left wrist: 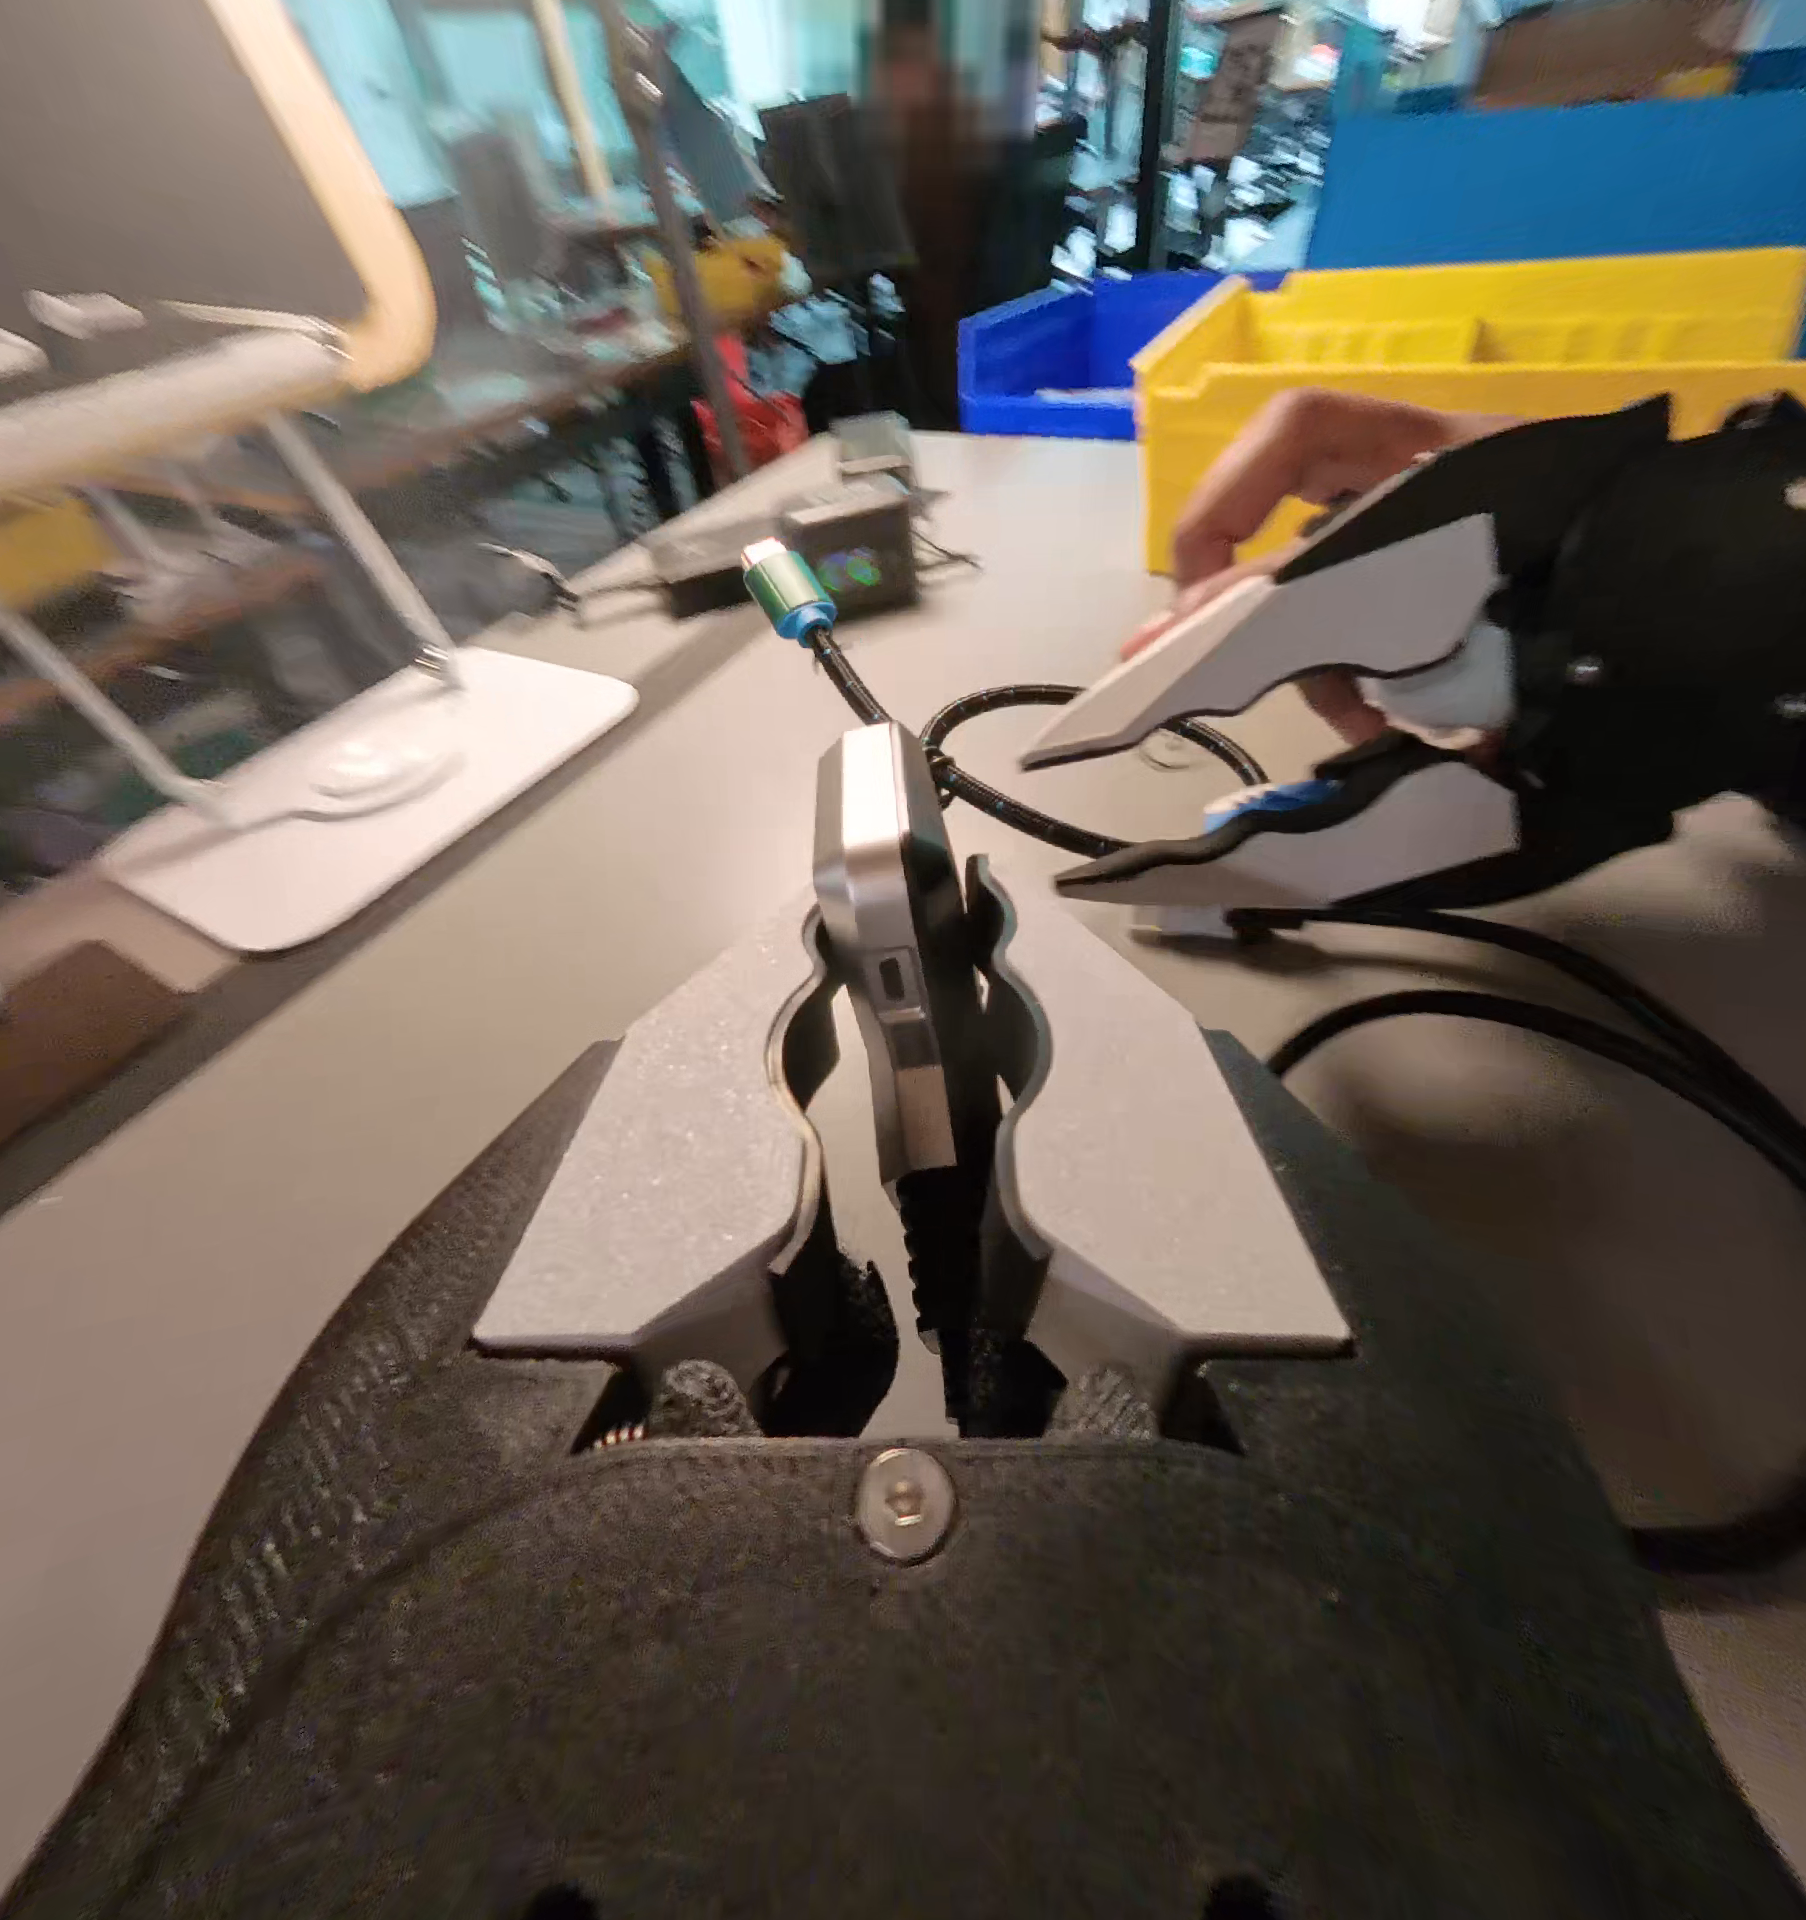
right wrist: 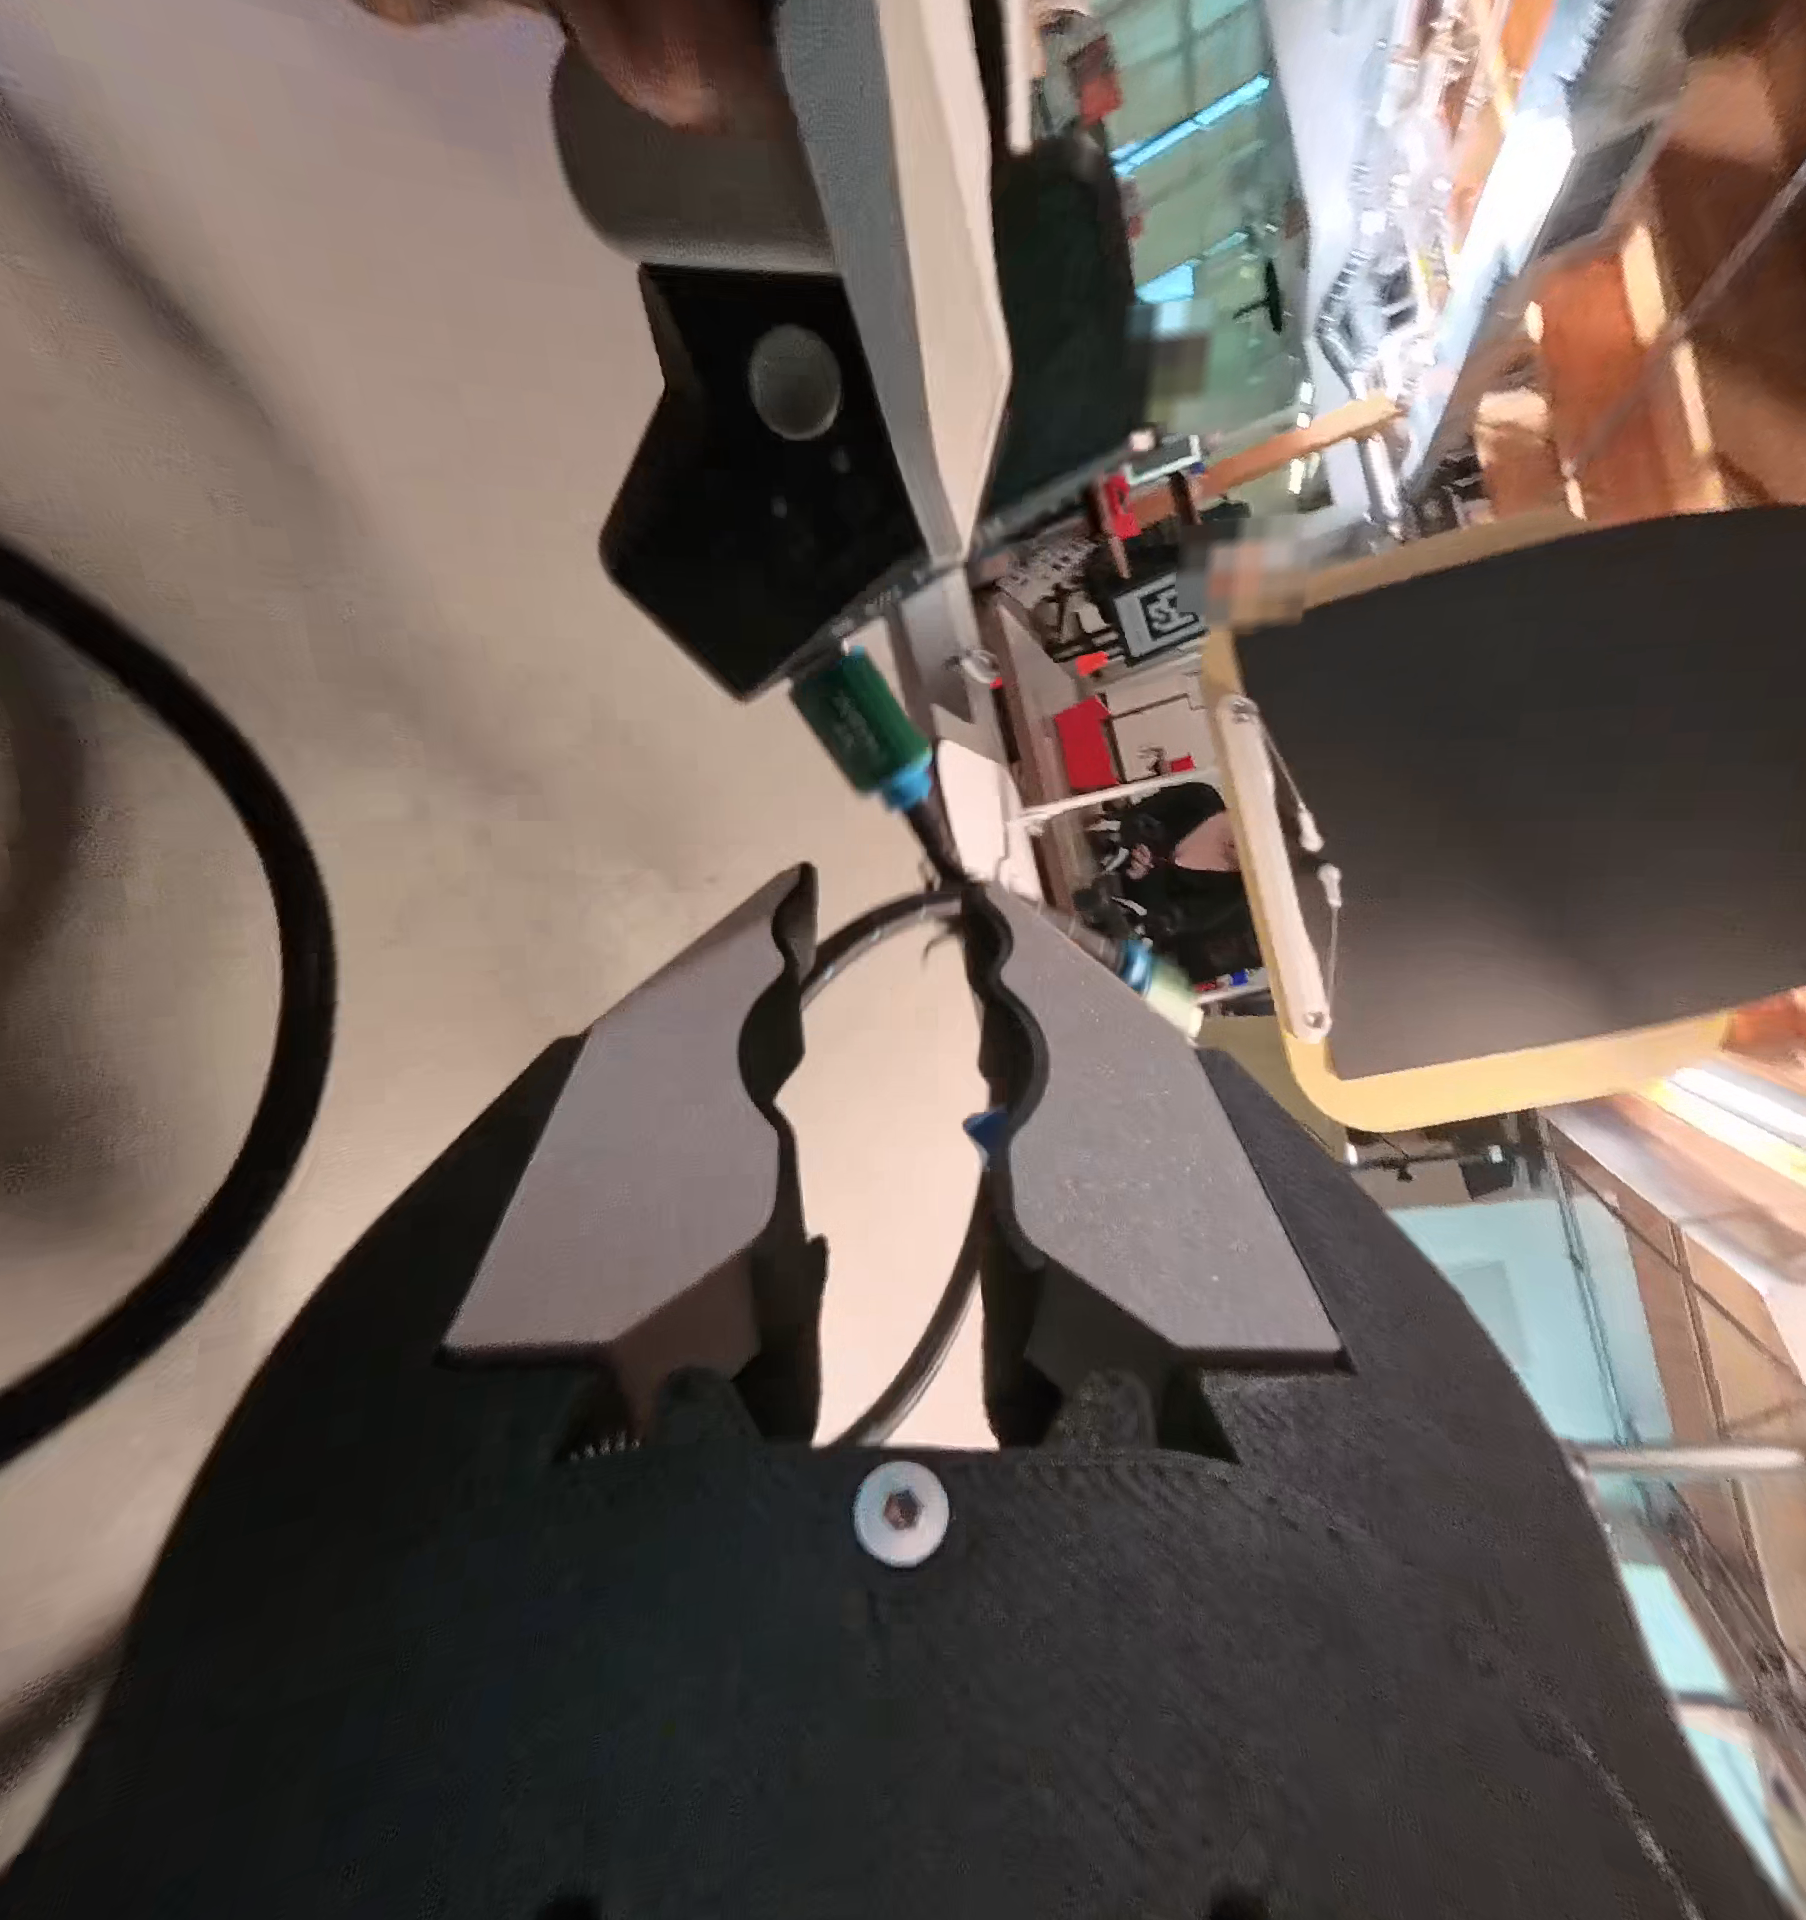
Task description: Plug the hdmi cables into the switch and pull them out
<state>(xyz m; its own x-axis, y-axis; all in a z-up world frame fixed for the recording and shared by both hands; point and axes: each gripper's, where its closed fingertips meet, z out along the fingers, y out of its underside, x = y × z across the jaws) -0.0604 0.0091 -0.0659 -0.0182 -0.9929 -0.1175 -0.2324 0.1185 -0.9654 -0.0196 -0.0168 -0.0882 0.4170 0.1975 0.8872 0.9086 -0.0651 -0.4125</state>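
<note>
My left gripper (left wrist: 899, 904) is shut on the switch (left wrist: 878, 810), a flat silver and black box held on edge above the grey table (left wrist: 359, 1091). A braided black cable (left wrist: 992, 800) loops behind the switch. It ends in a free green and blue plug (left wrist: 787, 594) that points up and away. My right gripper (left wrist: 1046, 821), held by a hand, is open and empty just right of the switch. In the right wrist view the right gripper (right wrist: 894, 894) is open over the table, with the green plug (right wrist: 857, 722) just ahead of it.
Thick black cables (left wrist: 1657, 1091) curve over the table at the right, and a small white piece (left wrist: 1190, 920) lies under the right gripper. A yellow bin (left wrist: 1450, 353) and a blue bin (left wrist: 1044, 353) stand behind. A monitor (left wrist: 151, 156) on a white stand base (left wrist: 379, 790) is at the left. My hands' fingertips stand some 6 cm from each other.
</note>
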